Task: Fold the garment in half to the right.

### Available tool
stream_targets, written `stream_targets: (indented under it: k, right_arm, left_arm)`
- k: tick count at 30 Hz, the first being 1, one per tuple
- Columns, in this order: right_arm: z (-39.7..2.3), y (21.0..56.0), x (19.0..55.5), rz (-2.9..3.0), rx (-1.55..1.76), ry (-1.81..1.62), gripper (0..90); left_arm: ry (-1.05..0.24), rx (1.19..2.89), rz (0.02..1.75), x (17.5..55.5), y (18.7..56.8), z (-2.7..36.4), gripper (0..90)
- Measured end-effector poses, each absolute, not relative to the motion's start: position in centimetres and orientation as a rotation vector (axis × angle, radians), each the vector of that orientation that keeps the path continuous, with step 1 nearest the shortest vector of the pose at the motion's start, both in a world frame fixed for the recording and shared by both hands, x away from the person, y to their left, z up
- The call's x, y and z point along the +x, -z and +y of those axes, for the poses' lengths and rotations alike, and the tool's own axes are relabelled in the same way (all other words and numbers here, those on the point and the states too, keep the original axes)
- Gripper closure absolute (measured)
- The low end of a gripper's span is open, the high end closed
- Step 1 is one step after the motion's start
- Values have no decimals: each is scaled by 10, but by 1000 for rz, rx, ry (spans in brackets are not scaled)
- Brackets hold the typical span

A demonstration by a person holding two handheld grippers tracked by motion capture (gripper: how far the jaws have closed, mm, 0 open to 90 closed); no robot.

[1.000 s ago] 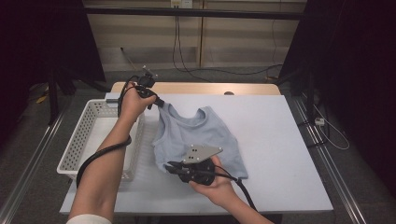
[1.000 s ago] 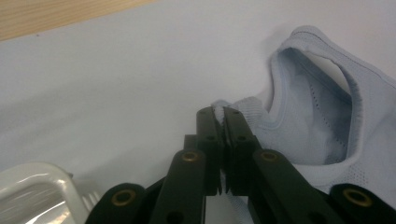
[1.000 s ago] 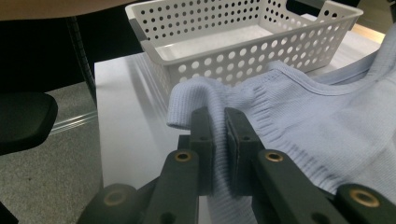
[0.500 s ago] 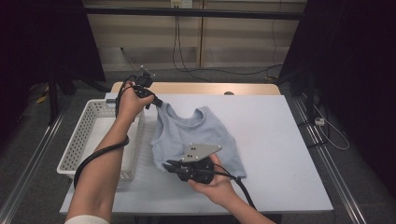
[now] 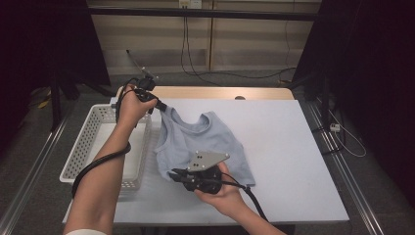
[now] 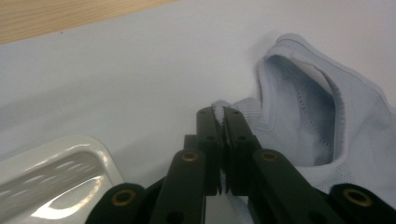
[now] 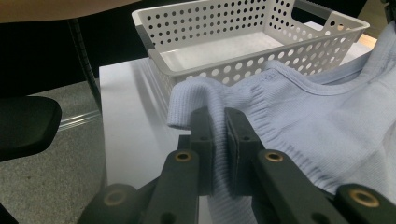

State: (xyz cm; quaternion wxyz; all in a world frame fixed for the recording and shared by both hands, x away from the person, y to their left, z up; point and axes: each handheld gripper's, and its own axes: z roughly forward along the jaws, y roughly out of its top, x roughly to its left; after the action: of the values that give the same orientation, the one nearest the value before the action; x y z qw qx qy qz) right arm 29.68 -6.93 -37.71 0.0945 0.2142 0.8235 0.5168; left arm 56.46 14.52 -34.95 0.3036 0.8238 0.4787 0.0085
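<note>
On the white desk [image 5: 284,147] | pale blue knit top [image 5: 205,142] lies spread, just right of the perforated white basket [image 5: 93,142] | left gripper [image 6: 219,114] fingers clamped on a shoulder strap, lifting it | right gripper [image 7: 219,116] fingers pinched tight on the ribbed hem corner nearest the basket

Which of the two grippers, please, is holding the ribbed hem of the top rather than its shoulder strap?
The right gripper: its fingers pinch the ribbed hem of the light blue top, while the left gripper clamps the strap near the basket.
</note>
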Motion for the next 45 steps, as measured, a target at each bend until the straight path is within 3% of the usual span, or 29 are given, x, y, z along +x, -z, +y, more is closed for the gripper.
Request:
stream_targets:
  k: [45]
  right_arm:
    - [-58,368,305,2452,599,-1608,838]
  left_arm:
    - [-58,2168,1334,563,333,170,869]
